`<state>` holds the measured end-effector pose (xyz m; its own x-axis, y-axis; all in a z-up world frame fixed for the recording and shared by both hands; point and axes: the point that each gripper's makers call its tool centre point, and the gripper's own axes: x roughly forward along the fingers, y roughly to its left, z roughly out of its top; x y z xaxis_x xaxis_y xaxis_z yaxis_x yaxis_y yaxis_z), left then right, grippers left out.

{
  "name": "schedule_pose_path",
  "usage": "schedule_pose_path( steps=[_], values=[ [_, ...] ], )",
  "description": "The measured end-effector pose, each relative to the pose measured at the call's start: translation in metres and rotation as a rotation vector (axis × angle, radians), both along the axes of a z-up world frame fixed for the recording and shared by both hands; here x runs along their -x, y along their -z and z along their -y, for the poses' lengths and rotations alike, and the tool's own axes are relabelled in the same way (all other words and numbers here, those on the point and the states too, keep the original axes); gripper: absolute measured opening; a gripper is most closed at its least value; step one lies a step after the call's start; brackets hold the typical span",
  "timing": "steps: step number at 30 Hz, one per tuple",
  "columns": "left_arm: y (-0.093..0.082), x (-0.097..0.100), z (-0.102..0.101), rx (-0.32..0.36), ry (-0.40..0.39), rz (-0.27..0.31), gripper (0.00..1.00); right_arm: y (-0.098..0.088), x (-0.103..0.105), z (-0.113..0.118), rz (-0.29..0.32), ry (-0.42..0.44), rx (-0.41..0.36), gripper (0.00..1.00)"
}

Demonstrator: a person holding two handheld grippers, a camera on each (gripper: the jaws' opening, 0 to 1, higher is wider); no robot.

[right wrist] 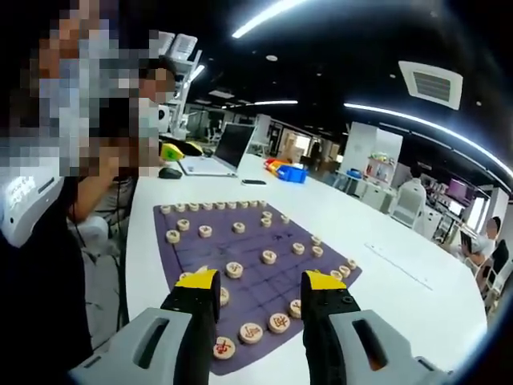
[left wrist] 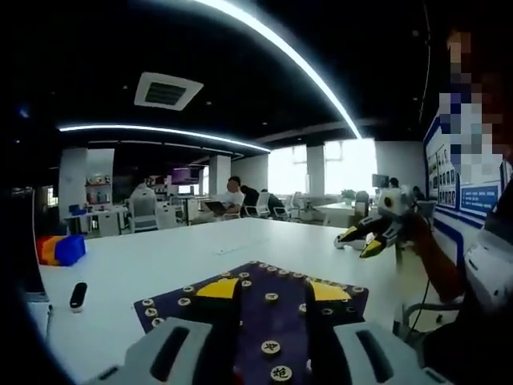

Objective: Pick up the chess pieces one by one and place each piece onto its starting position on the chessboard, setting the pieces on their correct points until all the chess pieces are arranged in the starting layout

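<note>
1. Right gripper view: the right tongs (right wrist: 258, 298) hang above the near edge of the chessboard (right wrist: 280, 277), jaws standing well apart, with nothing between them and touching nothing.
2. Just under and ahead of these tongs lie several loose chess pieces (right wrist: 252, 332); one disc (right wrist: 234, 269) sits on the cloth between the yellow tips, a little beyond them.
3. Farther on, a row of pieces (right wrist: 210, 206) lines the far edge, so that side looks largely set; I judge the near side unfinished.
4. To do the step well: pick one disc, lower straight over it, centre it between the jaws, close gently on its rim, and avoid nudging neighbours close by.
5. Left gripper view: the left tongs (left wrist: 272, 301) hover over the other end of the chessboard (left wrist: 164, 313), jaws apart and empty, with discs (left wrist: 271, 346) on the cloth between them.
6. Beyond, to the right, the right tongs (left wrist: 362, 238) appear above the white desk (left wrist: 160, 257).
7. Far left of the left tongs, a black remote-like object (left wrist: 78, 295) and a coloured box (left wrist: 60, 249) rest on the desk.
</note>
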<state>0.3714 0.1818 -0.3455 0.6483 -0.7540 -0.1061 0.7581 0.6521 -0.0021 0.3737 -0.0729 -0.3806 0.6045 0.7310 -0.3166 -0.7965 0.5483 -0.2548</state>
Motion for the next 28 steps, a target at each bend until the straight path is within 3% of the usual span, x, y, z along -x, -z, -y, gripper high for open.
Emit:
schedule_pose_path(
  steps=[28],
  values=[
    [-0.0021,0.0048,0.0008,0.001,0.008,0.010,0.34,0.0004,0.0016,-0.0050,0.001,-0.002,0.011,0.41]
  ],
)
